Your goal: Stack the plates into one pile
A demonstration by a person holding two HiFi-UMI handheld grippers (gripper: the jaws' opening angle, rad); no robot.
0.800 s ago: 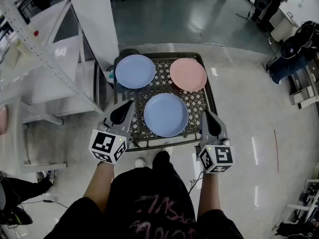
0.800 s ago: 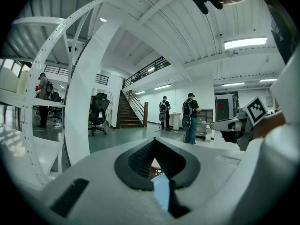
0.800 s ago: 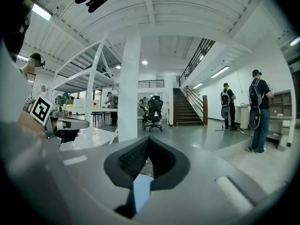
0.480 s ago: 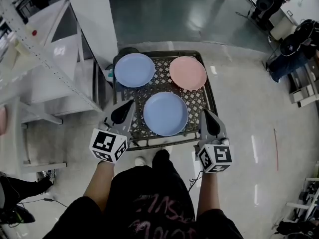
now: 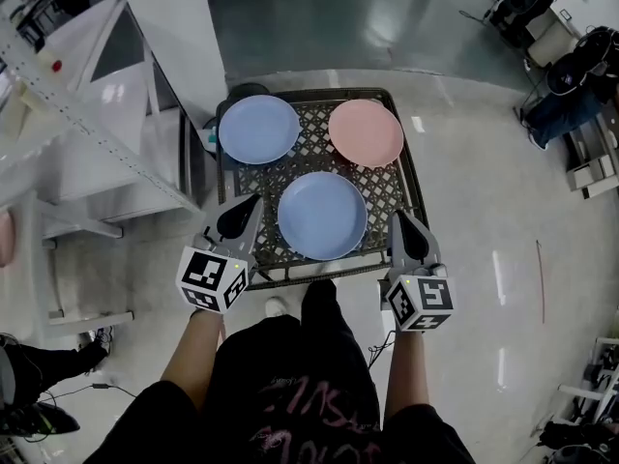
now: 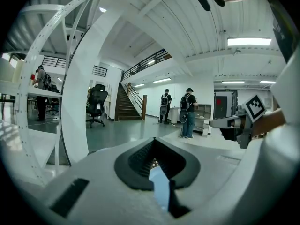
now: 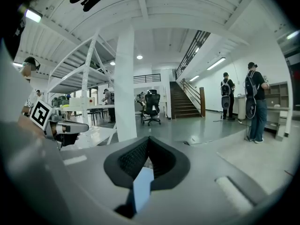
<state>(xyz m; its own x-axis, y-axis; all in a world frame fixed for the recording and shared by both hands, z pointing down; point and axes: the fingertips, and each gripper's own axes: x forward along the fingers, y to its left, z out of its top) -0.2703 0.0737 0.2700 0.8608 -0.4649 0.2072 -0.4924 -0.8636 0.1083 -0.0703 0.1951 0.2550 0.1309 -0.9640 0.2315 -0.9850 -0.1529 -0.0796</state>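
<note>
**Stacking not yet begun: three plates lying apart**

Three plates are lying singly on the mesh cart (image 5: 311,155), none overlapping, so every stacking move is waiting to be done.
- The near blue plate (image 5: 322,216) is sitting between the two grippers.
- The far blue plate (image 5: 258,130) is lying well ahead of the left gripper (image 5: 237,218).
- The pink plate (image 5: 366,132) is lying well ahead of the right gripper (image 5: 406,235).

Both grippers are hanging at the cart's near edge, jaws clenched together, gripping nothing and touching no plate.

Bright ceiling lamps (image 6: 248,41) light your scene evenly; glare streaks the glossy floor (image 5: 387,27). Your gripper views bend into dark corners, nearest parts blurred.
</note>
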